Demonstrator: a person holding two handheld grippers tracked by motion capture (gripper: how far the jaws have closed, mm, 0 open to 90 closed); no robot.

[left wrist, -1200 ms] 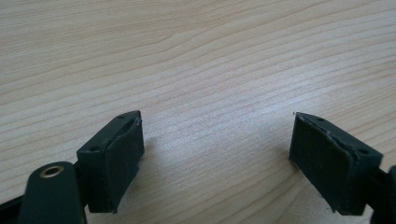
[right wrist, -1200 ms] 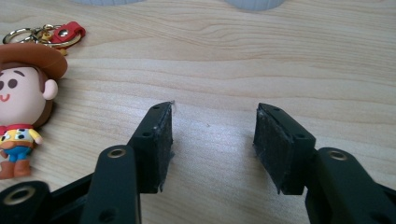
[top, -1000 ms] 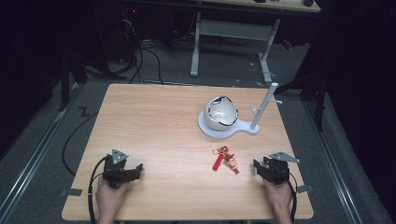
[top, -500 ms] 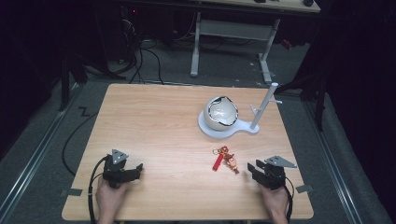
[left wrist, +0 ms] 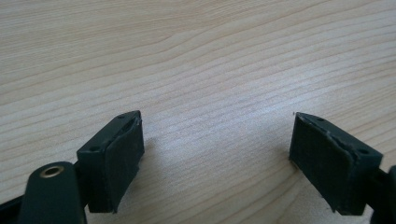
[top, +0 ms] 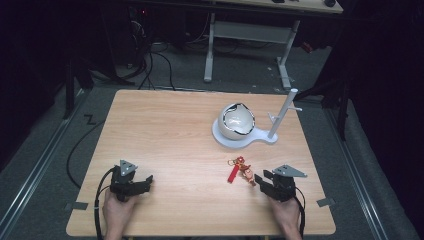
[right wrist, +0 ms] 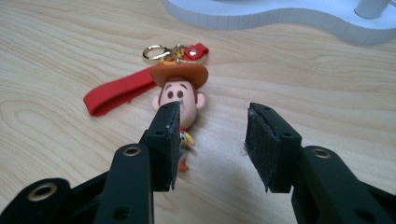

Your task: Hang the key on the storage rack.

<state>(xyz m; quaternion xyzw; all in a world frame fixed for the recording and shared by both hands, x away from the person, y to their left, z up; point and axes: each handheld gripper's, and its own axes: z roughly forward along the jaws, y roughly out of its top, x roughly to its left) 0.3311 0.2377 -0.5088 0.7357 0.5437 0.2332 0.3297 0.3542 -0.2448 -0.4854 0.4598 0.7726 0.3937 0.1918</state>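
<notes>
A keychain with a cowboy figure (right wrist: 180, 95) in a brown hat, a red strap (right wrist: 119, 95) and a gold ring lies flat on the wooden table (top: 165, 135). In the high view the keychain (top: 240, 170) lies just left of my right gripper (top: 261, 180). The right gripper (right wrist: 212, 140) stands open, its left jaw over the figure's body, with nothing between the jaws. My left gripper (top: 145, 181) rests near the table's front left. It (left wrist: 217, 154) is open wide over bare wood.
A white stand (top: 240, 139) carries a white bowl-shaped cup (top: 237, 121) and an upright post (top: 282, 114) at the table's back right. Its base (right wrist: 280, 16) lies beyond the keychain in the right gripper view. Cables trail off the table's left front edge.
The right gripper has edged left and forward toward the keychain. The left gripper has stayed put.
</notes>
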